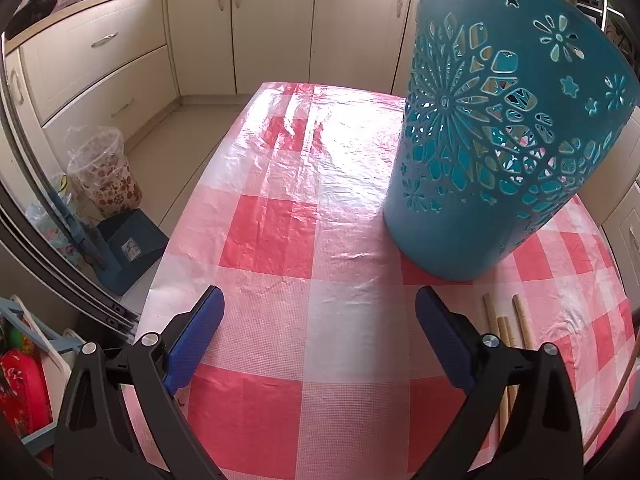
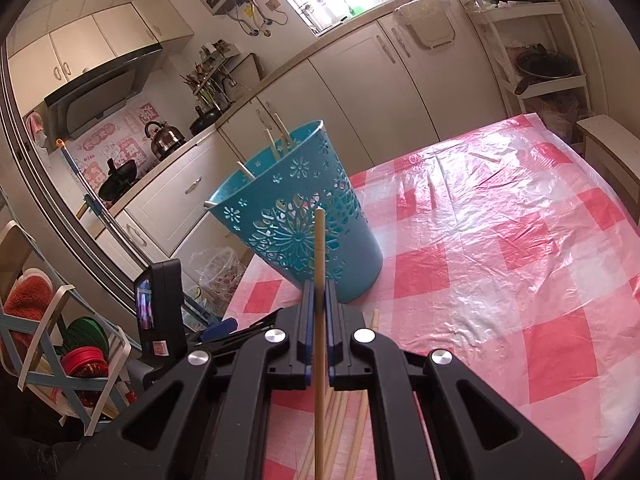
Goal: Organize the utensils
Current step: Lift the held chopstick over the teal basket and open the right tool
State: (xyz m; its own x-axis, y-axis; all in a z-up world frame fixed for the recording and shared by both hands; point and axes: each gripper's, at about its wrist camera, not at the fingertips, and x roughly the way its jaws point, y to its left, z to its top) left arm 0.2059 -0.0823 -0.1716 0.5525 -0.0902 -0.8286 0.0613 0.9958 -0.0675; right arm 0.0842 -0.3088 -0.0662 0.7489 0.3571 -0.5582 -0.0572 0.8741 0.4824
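A teal cut-out basket [image 1: 496, 132] stands on the red-checked tablecloth [image 1: 280, 240], to the right of and ahead of my left gripper [image 1: 318, 304], which is open and empty. It also shows in the right wrist view [image 2: 296, 216], with several wooden chopsticks [image 2: 276, 140] standing in it. My right gripper [image 2: 319, 288] is shut on one wooden chopstick [image 2: 319, 248], held above the table with its tip toward the basket. More loose chopsticks [image 2: 356, 432] lie on the cloth under it; they also show beside my left gripper [image 1: 504, 328].
The table's left edge drops to the floor, where a patterned bin [image 1: 106, 172] and a blue stool [image 1: 128, 244] stand. Cabinets [image 1: 240, 28] run along the back. The left gripper's body [image 2: 160, 312] sits left of my right gripper.
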